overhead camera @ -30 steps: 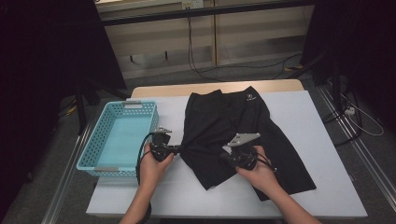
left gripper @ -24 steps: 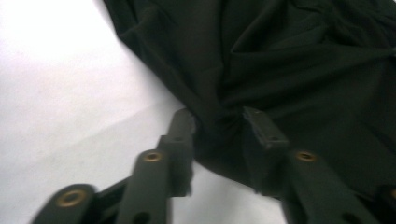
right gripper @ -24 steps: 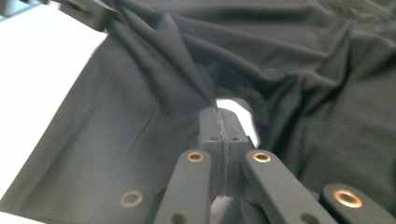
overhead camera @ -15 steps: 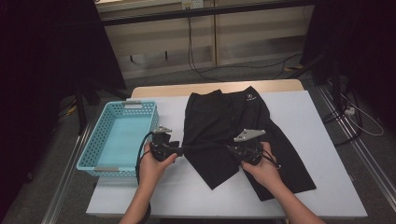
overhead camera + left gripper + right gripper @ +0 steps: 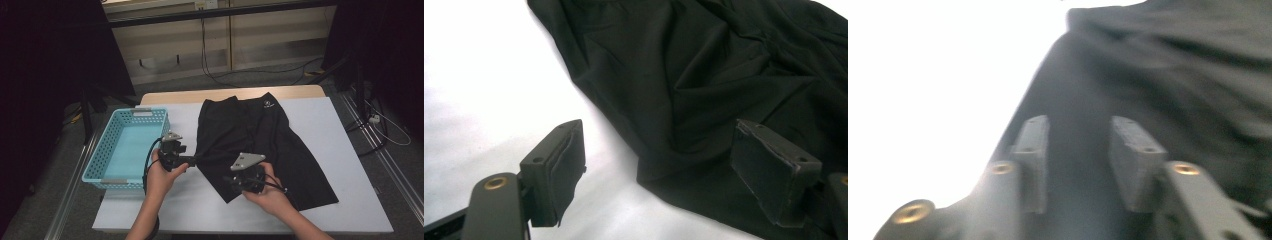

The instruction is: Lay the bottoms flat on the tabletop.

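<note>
- Black shorts (image 5: 260,145) spread flat on the white desk (image 5: 350,150), from the far edge down toward the near edge, right of the centre line; small white logo near the waistband at the far end.
- Near-left corner of the shorts (image 5: 704,100) drawn into a fold that points toward the left hand-held gripper (image 5: 192,161).
- Left hand-held gripper held level in the left hand (image 5: 162,175), near the left edge of the desk, tips just at the fabric point.
- Left gripper view: jaws wide apart, just been opening; hem of the shorts lying loose on the desk between them, right pad (image 5: 769,170) over the cloth, left pad over bare desk; no pinch on the fabric.
- Right hand-held gripper (image 5: 1075,165) in the right hand (image 5: 272,195), over the near hem of the shorts, close to the near edge of the desk.
- Right gripper view blurred: jaws set narrowly apart, just been opening; dark fabric (image 5: 1168,75) seen in the gap, pads not pressing on it as far as can be told.
- Light-blue perforated basket (image 5: 107,150) at the left edge of the desk, just beside the left hand.
</note>
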{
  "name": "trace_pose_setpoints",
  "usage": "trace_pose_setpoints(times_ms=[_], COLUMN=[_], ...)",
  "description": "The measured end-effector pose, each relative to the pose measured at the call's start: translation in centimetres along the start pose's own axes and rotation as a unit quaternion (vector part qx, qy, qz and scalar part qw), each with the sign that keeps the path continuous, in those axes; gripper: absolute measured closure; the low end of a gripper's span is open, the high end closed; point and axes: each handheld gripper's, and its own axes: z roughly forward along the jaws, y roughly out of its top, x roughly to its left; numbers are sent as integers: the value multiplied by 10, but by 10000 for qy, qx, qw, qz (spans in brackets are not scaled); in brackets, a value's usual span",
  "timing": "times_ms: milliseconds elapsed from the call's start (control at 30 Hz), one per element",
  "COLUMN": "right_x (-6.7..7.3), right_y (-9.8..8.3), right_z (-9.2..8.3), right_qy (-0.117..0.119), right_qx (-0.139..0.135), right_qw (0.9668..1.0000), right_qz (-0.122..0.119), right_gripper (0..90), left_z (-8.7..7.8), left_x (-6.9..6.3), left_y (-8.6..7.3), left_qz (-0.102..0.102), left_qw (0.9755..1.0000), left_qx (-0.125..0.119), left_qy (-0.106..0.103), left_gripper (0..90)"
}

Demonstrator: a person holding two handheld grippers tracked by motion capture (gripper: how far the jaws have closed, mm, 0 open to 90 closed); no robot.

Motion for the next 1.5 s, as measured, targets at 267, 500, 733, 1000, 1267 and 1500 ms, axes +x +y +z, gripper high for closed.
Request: trace_pose_setpoints(times_ms=[267,500,733,1000,1267,1500], right_x=[29,26,44,39,-18,-47], right_y=[-1,0,10,14,3,-8], right_z=[22,28,35,27,-1,1], right_qy=[512,607,1221,908,-211,-452], right_qx=[357,317,178,-5,-202,37], right_qw=[9974,9975,9923,9958,9985,9949], right_qz=[-349,-180,-124,-67,466,896], right_gripper=[658,900,900,512,493,649], left_z=[-1,-1,-5,-7,-4,-3], left_x=[0,1,2,1,-2,-6], left_y=[0,0,1,1,0,-2], left_qz=[-5,-45,-52,17,34,77], left_qw=[10000,10000,10000,10000,9999,9997], left_qx=[19,-2,-46,12,119,222], left_qy=[-18,-4,12,55,12,41], left_gripper=[220,220,220,218,214,212])
